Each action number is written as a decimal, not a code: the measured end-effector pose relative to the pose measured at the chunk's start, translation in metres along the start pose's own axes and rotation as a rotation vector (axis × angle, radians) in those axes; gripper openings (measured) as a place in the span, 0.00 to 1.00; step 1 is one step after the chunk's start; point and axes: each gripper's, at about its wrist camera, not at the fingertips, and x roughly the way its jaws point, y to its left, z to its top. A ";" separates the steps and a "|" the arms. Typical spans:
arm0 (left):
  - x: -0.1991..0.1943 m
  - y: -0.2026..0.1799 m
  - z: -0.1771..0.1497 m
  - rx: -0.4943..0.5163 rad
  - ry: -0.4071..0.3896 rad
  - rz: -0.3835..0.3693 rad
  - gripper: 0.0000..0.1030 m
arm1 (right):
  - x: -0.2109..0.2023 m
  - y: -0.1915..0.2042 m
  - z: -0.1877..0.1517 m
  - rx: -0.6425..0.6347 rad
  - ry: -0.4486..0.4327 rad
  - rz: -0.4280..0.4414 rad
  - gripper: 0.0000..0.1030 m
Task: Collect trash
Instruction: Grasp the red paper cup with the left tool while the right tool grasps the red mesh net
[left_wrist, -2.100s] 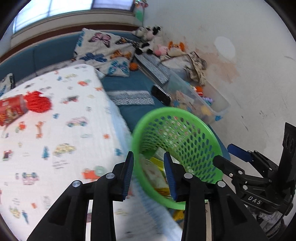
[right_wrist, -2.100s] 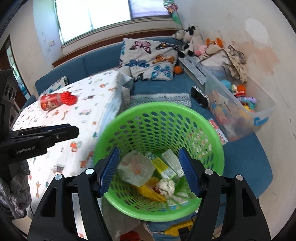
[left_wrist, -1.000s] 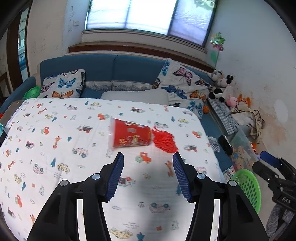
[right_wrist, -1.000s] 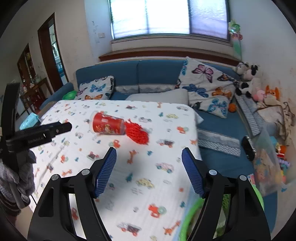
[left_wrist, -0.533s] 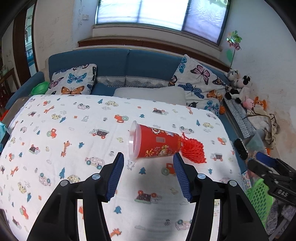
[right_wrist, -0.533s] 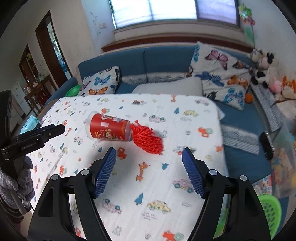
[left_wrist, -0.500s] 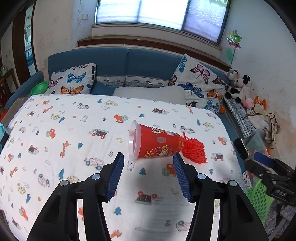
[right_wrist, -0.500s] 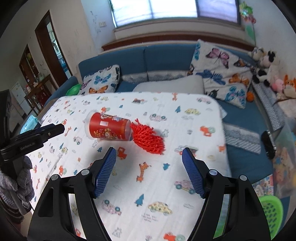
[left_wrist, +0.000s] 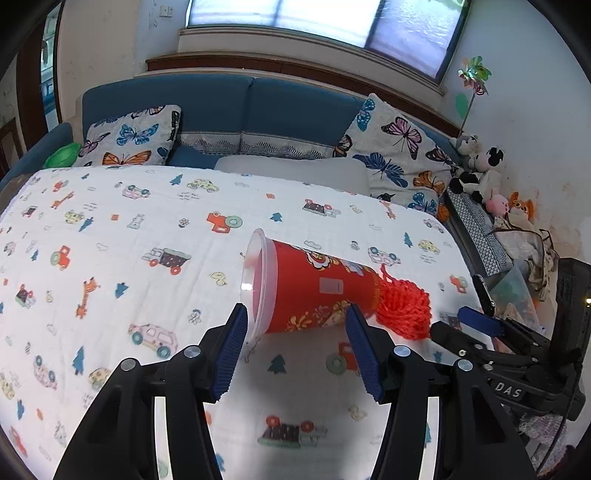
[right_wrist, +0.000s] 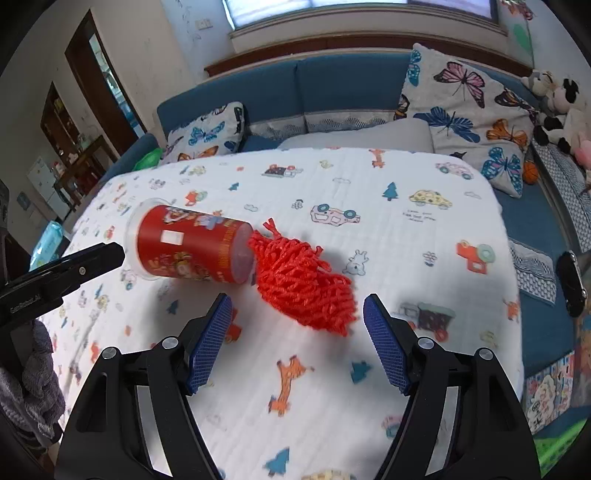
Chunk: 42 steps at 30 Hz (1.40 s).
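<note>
The red cup (left_wrist: 314, 291) lies on its side on the printed cloth (left_wrist: 110, 229), and everything here is best placed from it. Its long axis runs across the left wrist view: the clear-rimmed mouth toward the left, the base toward the right and a little farther off. Touching the base is the red net (right_wrist: 301, 282), a crumpled mesh bundle that spreads away from the cup on the base side.

The left gripper (left_wrist: 295, 345) has its jaws about half apart and holds nothing. The cup sits just beyond the tips, the left pad level with the mouth rim and the right pad beside the lower wall near the base, so the jaws look lined up along the cup's length rather than across it. That reads as a poor fit: the cup seems longer than the gap, and a grasp across the wall would likely call for a turn of the wrist.

The right gripper (right_wrist: 297, 341) is also part open and empty. The net lies just ahead of it, centred between the pads, with the cup off to its left. This hand looks nearer the net; the left is nearer the cup.
</note>
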 end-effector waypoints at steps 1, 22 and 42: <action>0.005 0.001 0.001 -0.003 0.005 -0.003 0.51 | 0.005 -0.001 0.001 -0.004 0.003 -0.003 0.71; 0.044 0.003 0.012 0.039 0.021 -0.047 0.40 | 0.046 0.004 0.006 -0.036 0.022 0.020 0.52; 0.058 0.011 0.008 0.031 0.033 -0.124 0.47 | 0.044 0.005 0.001 -0.042 0.011 0.027 0.47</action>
